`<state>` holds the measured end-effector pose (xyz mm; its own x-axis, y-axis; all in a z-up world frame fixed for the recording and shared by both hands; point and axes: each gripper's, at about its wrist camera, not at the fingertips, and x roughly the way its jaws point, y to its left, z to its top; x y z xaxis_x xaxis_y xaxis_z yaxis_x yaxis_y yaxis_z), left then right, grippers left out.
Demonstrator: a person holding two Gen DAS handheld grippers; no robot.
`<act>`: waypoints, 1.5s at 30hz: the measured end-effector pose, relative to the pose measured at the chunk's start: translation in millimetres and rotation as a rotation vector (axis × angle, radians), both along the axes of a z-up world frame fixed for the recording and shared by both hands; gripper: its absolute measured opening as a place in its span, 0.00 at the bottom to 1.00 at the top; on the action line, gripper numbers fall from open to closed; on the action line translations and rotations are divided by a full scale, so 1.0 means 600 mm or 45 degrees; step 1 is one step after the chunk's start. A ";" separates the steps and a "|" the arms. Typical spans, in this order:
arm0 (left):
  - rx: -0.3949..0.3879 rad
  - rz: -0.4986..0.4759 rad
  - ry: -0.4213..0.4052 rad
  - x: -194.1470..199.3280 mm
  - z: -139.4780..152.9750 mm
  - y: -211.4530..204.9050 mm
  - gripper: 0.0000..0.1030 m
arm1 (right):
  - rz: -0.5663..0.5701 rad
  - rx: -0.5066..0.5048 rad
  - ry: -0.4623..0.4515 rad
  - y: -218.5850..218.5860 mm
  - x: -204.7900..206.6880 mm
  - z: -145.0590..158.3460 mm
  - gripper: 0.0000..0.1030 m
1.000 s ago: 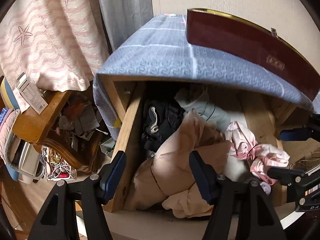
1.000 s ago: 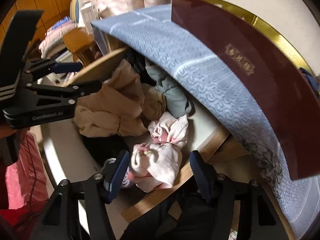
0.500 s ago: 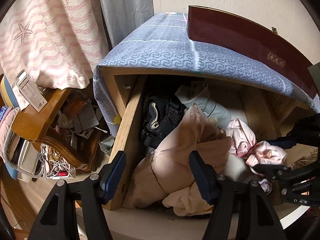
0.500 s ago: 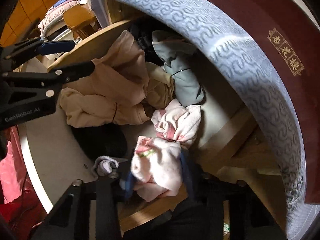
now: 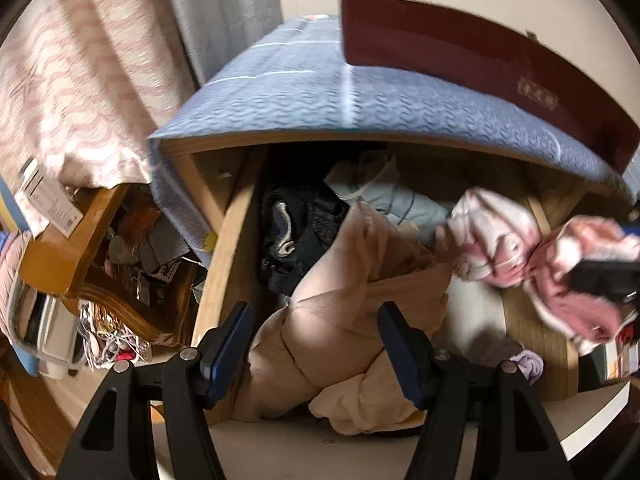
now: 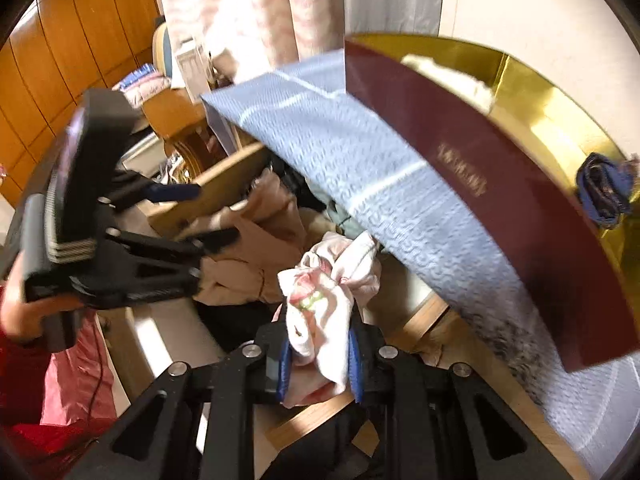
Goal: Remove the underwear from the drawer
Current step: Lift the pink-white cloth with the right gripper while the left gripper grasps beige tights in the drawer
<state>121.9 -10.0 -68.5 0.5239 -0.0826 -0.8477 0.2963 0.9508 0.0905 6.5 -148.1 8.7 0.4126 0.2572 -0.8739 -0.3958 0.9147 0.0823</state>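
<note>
The open wooden drawer [image 5: 224, 256] holds a heap of clothes: a beige garment [image 5: 344, 304], black underwear [image 5: 296, 236] and a pale blue piece [image 5: 404, 200]. My right gripper [image 6: 320, 354] is shut on pink-and-white underwear [image 6: 328, 300], lifted above the drawer's right side; this underwear [image 5: 528, 256] hangs blurred at the right of the left wrist view. My left gripper [image 5: 316, 354] stands open over the beige garment, holding nothing. From the right wrist view the left gripper [image 6: 188, 216] shows at the left, held by a hand.
A blue patterned cloth [image 5: 320, 96] covers the cabinet top above the drawer, with a dark red box [image 5: 472, 60] on it. A cluttered wooden stool [image 5: 72, 248] and pink curtain [image 5: 68, 80] lie to the left. A purple cloth [image 5: 528, 364] sits at the drawer's front right.
My right gripper closed on the pink-and-white underwear and has lifted it up out of the drawer. The left gripper stayed open over the beige garment.
</note>
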 end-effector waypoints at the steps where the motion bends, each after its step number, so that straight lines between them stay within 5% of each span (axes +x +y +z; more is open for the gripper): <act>1: 0.013 -0.020 0.007 0.002 0.000 -0.005 0.64 | -0.006 0.013 -0.009 -0.003 -0.004 0.006 0.22; 15: 0.097 -0.267 0.294 0.060 -0.011 -0.061 0.64 | -0.068 0.175 -0.086 -0.043 -0.047 0.057 0.22; 20: 0.245 -0.386 0.390 0.066 -0.025 -0.094 0.64 | -0.076 0.229 -0.101 -0.043 -0.047 0.050 0.22; 26: 0.312 -0.448 0.467 0.108 -0.029 -0.121 0.64 | -0.089 0.264 -0.126 -0.051 -0.057 0.059 0.22; 29: 0.327 -0.451 0.464 0.117 -0.033 -0.130 0.63 | -0.100 0.288 -0.146 -0.061 -0.066 0.066 0.22; 35: 0.327 -0.460 0.379 0.111 -0.024 -0.141 0.43 | -0.112 0.365 -0.200 -0.083 -0.085 0.097 0.22; 45: 0.193 -0.421 0.290 0.082 0.006 -0.085 0.39 | -0.122 0.504 -0.250 -0.111 -0.099 0.130 0.22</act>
<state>171.0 -61.2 -64.9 0.2883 -0.0802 -0.9542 0.6114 0.7823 0.1189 -53.2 -214.5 86.9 0.5988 0.5084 -0.6188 -0.3538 0.8611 0.3651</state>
